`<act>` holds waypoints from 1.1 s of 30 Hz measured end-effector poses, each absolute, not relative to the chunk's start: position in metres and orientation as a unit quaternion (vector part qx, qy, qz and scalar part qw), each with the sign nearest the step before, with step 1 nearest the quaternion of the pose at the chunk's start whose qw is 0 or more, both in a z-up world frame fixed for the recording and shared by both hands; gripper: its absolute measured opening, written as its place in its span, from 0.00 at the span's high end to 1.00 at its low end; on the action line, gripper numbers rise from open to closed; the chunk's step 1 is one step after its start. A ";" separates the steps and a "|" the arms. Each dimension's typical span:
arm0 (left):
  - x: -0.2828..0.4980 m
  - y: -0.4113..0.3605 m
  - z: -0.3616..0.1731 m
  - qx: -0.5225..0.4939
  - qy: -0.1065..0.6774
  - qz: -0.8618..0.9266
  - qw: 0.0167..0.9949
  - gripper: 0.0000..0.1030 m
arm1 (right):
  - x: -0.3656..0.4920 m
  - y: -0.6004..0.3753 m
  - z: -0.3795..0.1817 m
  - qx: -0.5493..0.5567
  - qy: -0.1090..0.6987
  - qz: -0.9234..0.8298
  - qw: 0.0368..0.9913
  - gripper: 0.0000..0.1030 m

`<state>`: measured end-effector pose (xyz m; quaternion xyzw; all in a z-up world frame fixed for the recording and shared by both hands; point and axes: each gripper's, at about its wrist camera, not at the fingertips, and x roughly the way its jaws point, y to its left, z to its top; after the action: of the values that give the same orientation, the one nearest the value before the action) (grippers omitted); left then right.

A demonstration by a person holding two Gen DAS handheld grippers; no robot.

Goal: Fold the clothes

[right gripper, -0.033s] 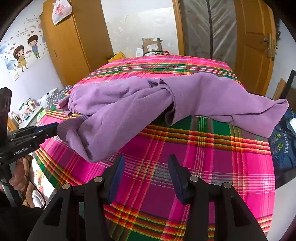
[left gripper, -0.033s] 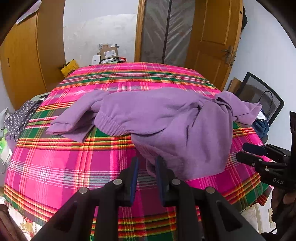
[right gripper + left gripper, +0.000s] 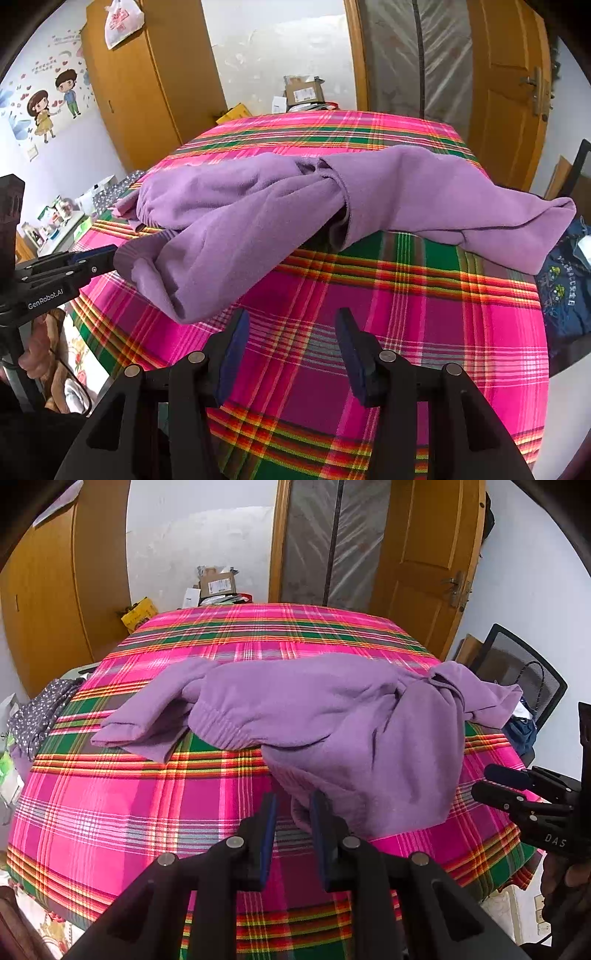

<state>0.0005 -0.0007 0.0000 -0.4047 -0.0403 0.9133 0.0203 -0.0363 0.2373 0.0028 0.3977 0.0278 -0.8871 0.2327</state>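
Note:
A purple fleece sweater [image 3: 332, 716] lies crumpled across the bed with the pink plaid cover [image 3: 147, 805]. One sleeve [image 3: 147, 720] points left and another bunched part [image 3: 480, 698] reaches the right edge. My left gripper [image 3: 293, 812] is shut on a fold at the sweater's near edge. The right wrist view shows the same gripper [image 3: 107, 258] pinching the ribbed cuff [image 3: 129, 262]. My right gripper [image 3: 291, 332] is open above bare plaid cover, a little short of the sweater [image 3: 424, 192], with nothing between its fingers. It also shows at the bed's right edge [image 3: 495, 782].
Wooden wardrobes [image 3: 147, 74] and a door [image 3: 424, 554] stand behind the bed. Cardboard boxes [image 3: 218, 583] sit past the far edge. A mesh chair [image 3: 517, 672] with dark clothes [image 3: 565, 280] stands on the right. A dotted grey garment [image 3: 37, 709] hangs off the left side.

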 end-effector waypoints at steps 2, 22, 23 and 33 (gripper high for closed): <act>0.001 -0.002 0.000 -0.405 -0.041 0.913 0.021 0.81 | -0.035 0.236 0.002 0.396 0.028 -0.888 0.233 0.51; 0.004 -0.001 0.003 -0.406 -0.041 0.913 0.020 0.81 | -0.036 0.239 0.008 0.396 0.020 -0.887 0.236 0.51; 0.005 -0.001 0.003 -0.406 -0.041 0.913 0.019 0.81 | -0.036 0.240 0.009 0.395 0.020 -0.887 0.236 0.51; 0.007 -0.001 0.003 -0.403 -0.039 0.914 0.016 0.81 | -0.037 0.237 0.009 0.396 0.022 -0.887 0.235 0.51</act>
<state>0.0069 -0.0007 0.0028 -0.4025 -0.0391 0.9144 0.0160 -0.0367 0.2373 0.0087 0.3959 0.0222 -0.8874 0.2354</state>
